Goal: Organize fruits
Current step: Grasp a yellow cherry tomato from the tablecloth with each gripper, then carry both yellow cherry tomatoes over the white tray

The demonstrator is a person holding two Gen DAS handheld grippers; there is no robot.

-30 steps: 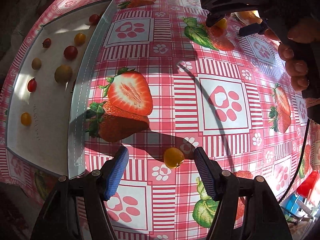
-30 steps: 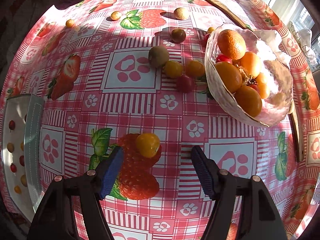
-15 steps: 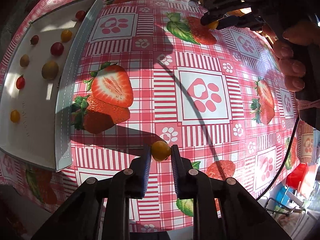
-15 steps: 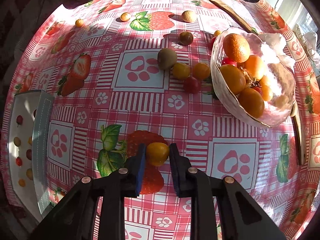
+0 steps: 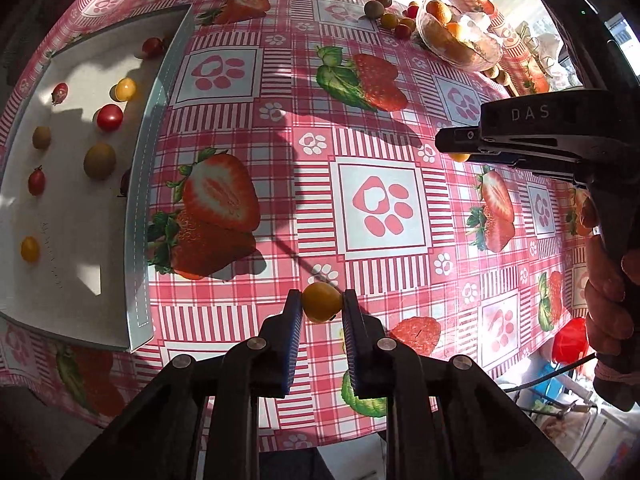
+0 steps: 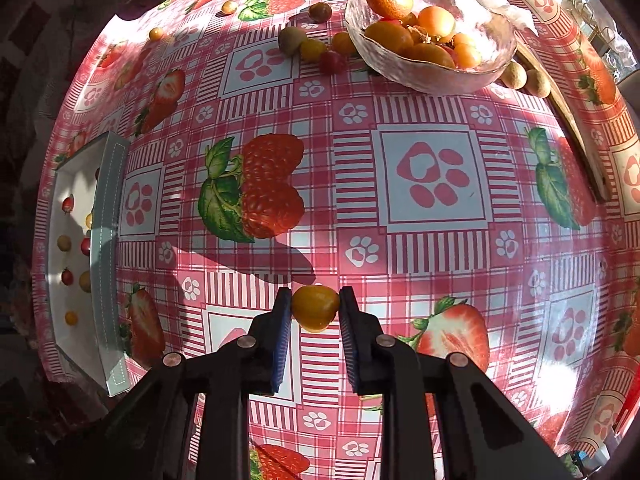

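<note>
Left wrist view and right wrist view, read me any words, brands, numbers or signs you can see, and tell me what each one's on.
"DAS": raised letters on the right gripper body, seen in the left wrist view.
Faint marks on the white tray floor: too small to read.
Right wrist view: no readable text.

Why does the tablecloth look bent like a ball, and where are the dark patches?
Left wrist view: fisheye curves the tablecloth; hard sun throws a gripper shadow beside the printed strawberries, and the white tray is sun-patched. Right wrist view: same bulge; glare on the glass bowl.
</note>
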